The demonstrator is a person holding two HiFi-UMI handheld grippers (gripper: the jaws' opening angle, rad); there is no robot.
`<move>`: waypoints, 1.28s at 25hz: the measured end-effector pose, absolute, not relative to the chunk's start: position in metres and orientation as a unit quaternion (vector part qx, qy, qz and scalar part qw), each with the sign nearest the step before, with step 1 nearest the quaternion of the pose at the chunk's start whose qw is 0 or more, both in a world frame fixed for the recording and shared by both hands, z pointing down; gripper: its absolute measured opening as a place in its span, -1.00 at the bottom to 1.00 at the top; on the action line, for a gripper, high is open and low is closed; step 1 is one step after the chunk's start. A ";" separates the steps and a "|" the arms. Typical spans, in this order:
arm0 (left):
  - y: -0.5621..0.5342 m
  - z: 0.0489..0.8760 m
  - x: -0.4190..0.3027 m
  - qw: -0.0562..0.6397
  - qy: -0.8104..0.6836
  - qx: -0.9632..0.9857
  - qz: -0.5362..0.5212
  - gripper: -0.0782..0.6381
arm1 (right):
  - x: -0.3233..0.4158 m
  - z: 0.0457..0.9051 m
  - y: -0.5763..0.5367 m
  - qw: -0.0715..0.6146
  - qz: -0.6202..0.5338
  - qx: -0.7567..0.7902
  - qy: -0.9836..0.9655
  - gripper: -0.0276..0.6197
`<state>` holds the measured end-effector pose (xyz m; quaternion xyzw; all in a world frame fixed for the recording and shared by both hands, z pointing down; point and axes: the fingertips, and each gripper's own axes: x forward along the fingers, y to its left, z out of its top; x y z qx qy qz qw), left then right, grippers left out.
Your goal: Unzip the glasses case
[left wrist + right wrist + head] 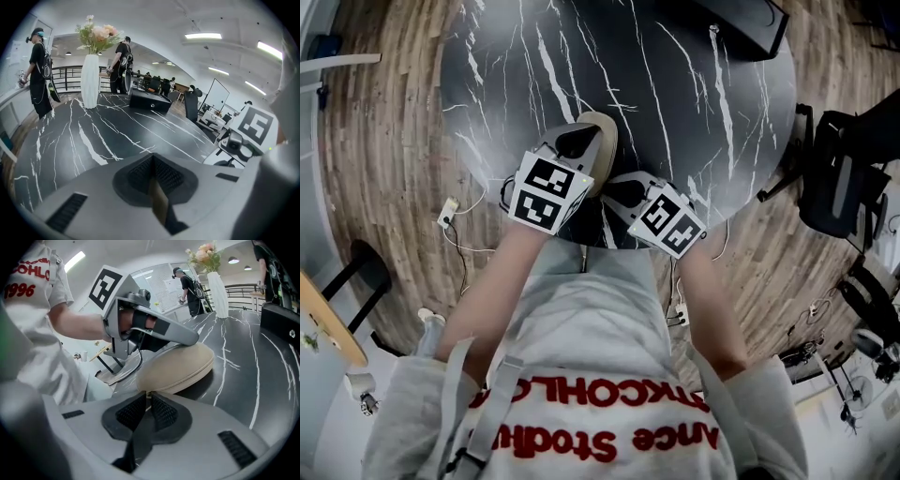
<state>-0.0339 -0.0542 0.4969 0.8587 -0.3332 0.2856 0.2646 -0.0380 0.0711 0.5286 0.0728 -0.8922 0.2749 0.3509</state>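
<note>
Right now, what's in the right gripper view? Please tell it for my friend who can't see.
The right gripper has its jaws closed together at the near edge of a beige glasses case on a black marble table. The left gripper rests on top of the case, and a white vase of flowers stands far behind.

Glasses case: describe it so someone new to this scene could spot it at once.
Start at the round black marble table with white veins; on its near edge, closest to the person, lies the beige oval glasses case. It is the only low, cushion-shaped thing there, unlike the tall white ribbed vase and black box opposite, and the left gripper lies across its top.
</note>
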 end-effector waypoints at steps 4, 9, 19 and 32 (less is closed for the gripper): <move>-0.053 0.498 -0.034 0.264 -0.331 0.860 0.284 -0.77 | -0.053 0.530 0.085 0.331 0.297 0.093 -0.890 -0.77; -0.053 0.498 -0.035 0.264 -0.328 0.861 0.284 -0.77 | -0.083 0.531 0.108 0.324 0.309 0.074 -0.891 -0.77; -0.056 0.479 -0.046 0.201 -0.323 0.882 0.278 -0.76 | -0.041 0.501 0.066 0.266 0.325 0.197 -0.886 -0.79; -0.103 0.289 -0.090 0.077 -0.425 0.893 0.128 -0.76 | 0.046 0.278 -0.052 0.126 0.060 0.455 -0.880 -0.86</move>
